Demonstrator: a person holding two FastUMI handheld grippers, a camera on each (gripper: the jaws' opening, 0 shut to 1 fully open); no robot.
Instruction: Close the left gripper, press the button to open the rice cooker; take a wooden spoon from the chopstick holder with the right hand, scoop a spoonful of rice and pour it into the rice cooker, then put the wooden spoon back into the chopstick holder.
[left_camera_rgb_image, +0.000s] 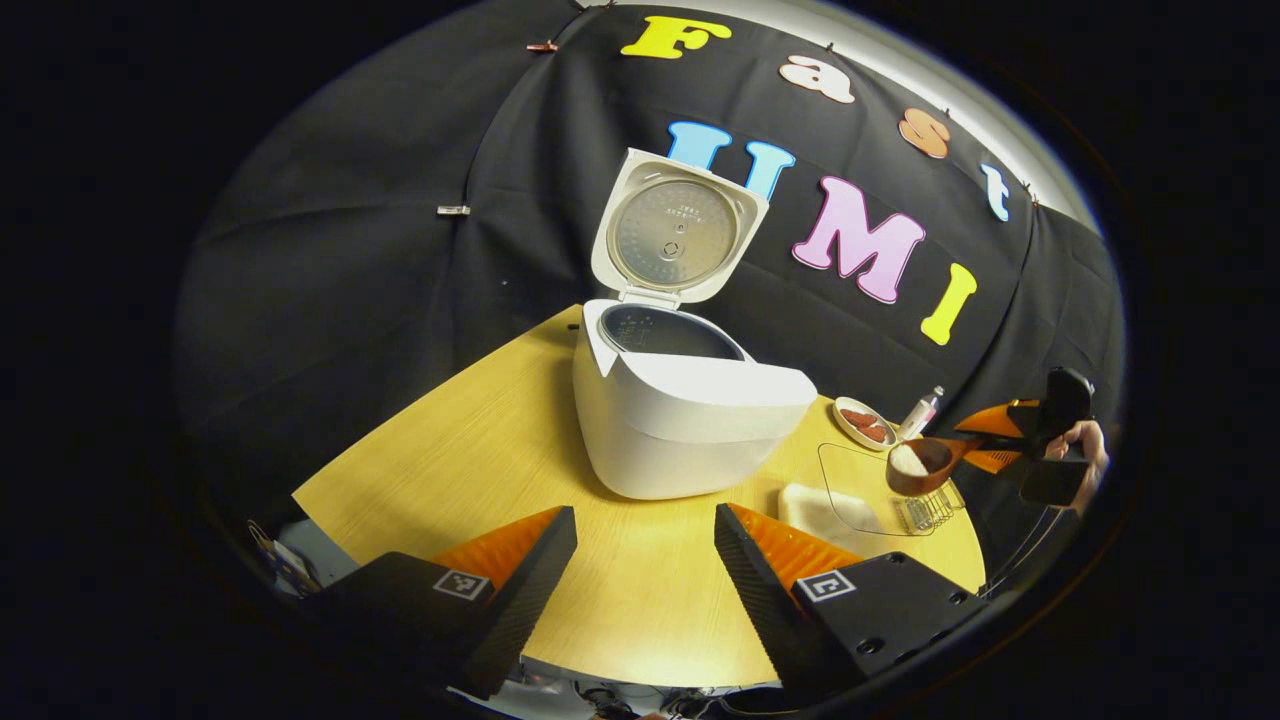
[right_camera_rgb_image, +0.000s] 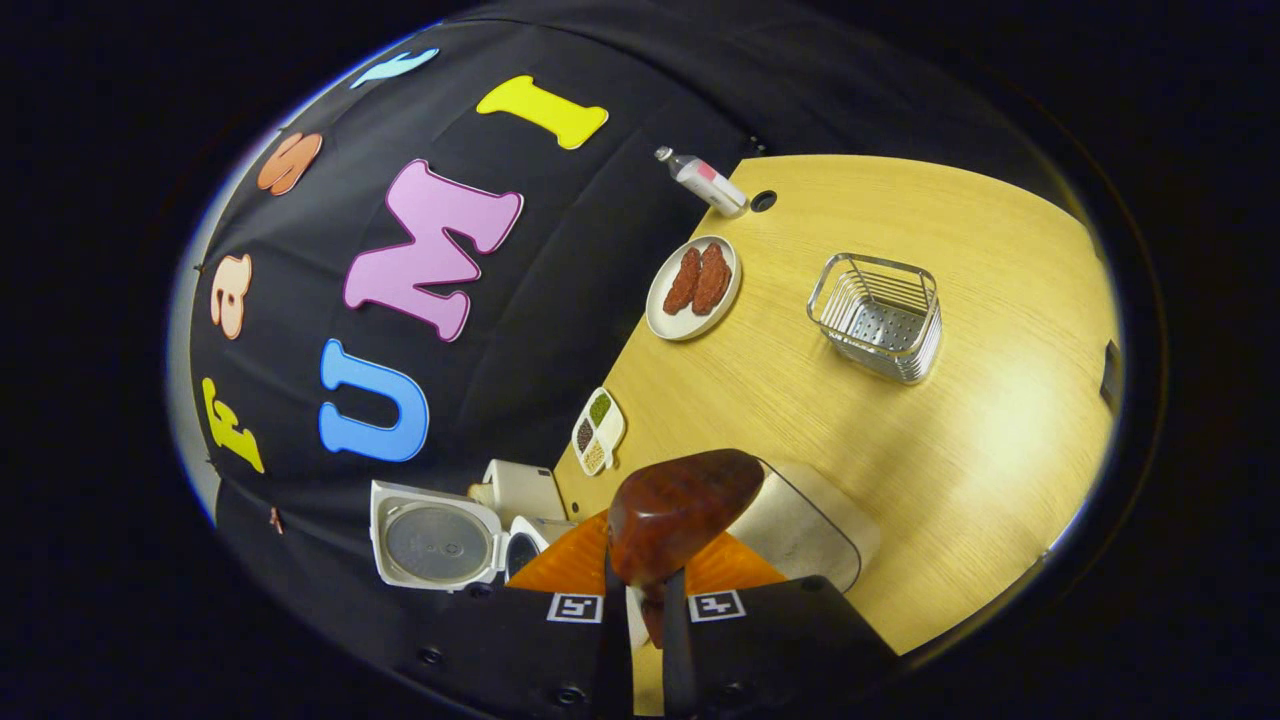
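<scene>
Left gripper view has the cooker (left_camera_rgb_image: 680, 400) at 12 o'clock, lid up, pot exposed. The left gripper (left_camera_rgb_image: 645, 560) hangs wide open, holding nothing. At 3 o'clock the right gripper (left_camera_rgb_image: 985, 437) clamps the spoon (left_camera_rgb_image: 918, 466) handle, rice heaped in its bowl. Carry it level over the pot, then tip slowly; a tilt on the way would likely spill grains onto the table (left_camera_rgb_image: 450, 460).

wall: black cloth (left_camera_rgb_image: 350, 280) | table: light wood (right_camera_rgb_image: 960, 420), rounded edge | lighting: bright
</scene>
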